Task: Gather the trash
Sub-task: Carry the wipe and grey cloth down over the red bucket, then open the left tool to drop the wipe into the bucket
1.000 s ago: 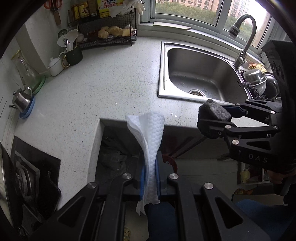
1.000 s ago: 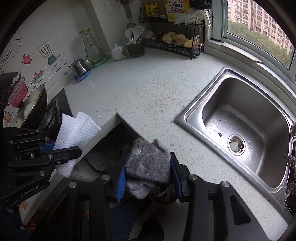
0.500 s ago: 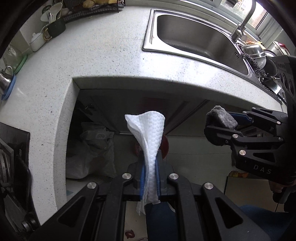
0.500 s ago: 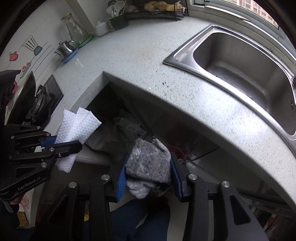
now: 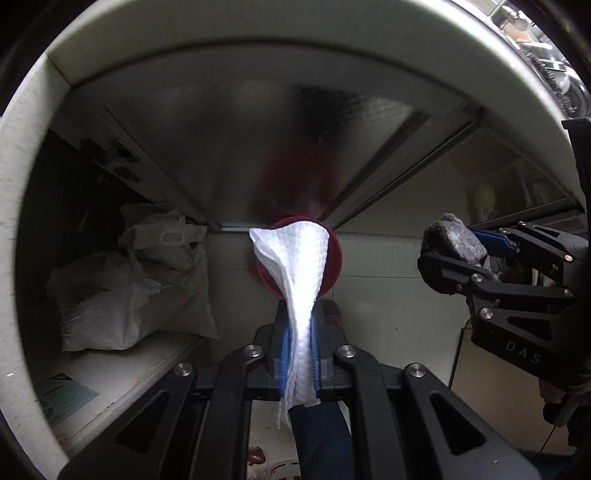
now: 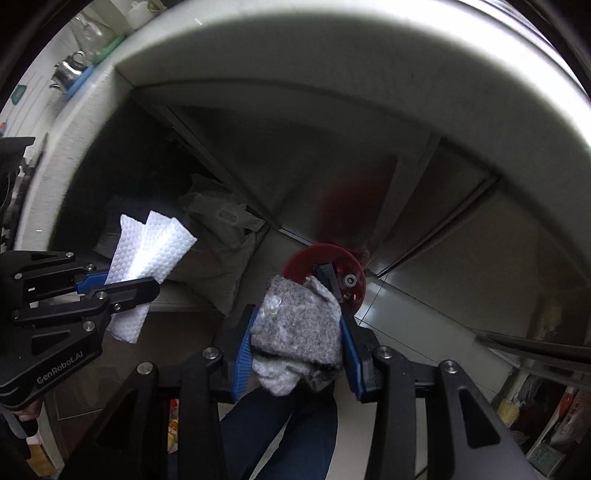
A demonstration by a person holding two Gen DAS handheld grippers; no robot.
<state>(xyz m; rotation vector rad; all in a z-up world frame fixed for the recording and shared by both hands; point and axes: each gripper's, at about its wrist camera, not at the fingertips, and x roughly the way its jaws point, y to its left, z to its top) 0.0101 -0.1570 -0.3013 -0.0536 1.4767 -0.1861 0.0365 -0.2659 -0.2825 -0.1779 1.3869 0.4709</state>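
My left gripper (image 5: 298,325) is shut on a white paper towel (image 5: 297,266) that stands up between its blue pads. Directly beyond the towel, on the floor below, sits a red bin (image 5: 334,258), mostly covered by it. My right gripper (image 6: 297,325) is shut on a wad of grey cloth (image 6: 297,328); the red bin (image 6: 325,266) lies just past its tips, with a black part on top. Each gripper shows in the other's view: the right gripper (image 5: 448,258) at the right with the grey wad (image 5: 454,238), the left gripper (image 6: 122,288) at the left with the towel (image 6: 151,247).
The white countertop edge (image 5: 295,22) arcs overhead and steel cabinet fronts (image 5: 229,140) stand behind the bin. A crumpled pale sack (image 5: 133,291) lies in the open cabinet at the left. A dark-trousered leg (image 6: 277,428) is below the grippers. Tiled floor (image 5: 388,295) surrounds the bin.
Both grippers have dropped from above the countertop and sink to below the counter edge. The red bin on the floor has come much closer. Towel and grey wad stay gripped.
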